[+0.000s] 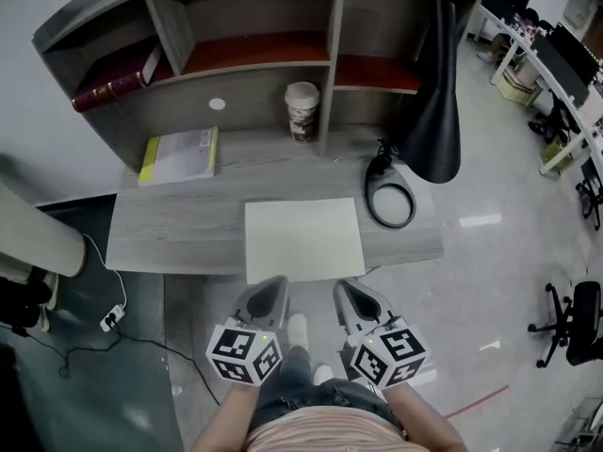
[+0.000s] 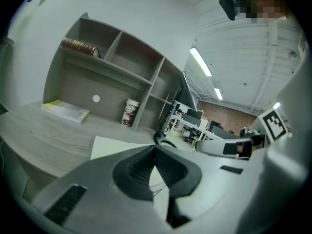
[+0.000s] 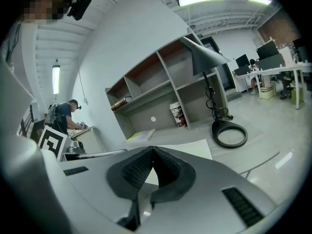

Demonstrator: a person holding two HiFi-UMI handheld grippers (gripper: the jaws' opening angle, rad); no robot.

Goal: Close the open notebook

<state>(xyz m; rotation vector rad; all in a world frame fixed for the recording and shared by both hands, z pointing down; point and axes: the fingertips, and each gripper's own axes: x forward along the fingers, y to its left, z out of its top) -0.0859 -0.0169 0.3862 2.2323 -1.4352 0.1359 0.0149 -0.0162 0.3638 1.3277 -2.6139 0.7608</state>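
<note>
Grey desk, pale notebook at front edge, yellow-edged book, paper cup, lamp base

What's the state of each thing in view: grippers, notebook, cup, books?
left gripper: shut, empty.
right gripper: shut, empty.
notebook: lying flat, looks closed, no centre fold visible.
paper cup: upright.
yellow book: closed, lying flat.
red book: closed, lying flat.
</note>
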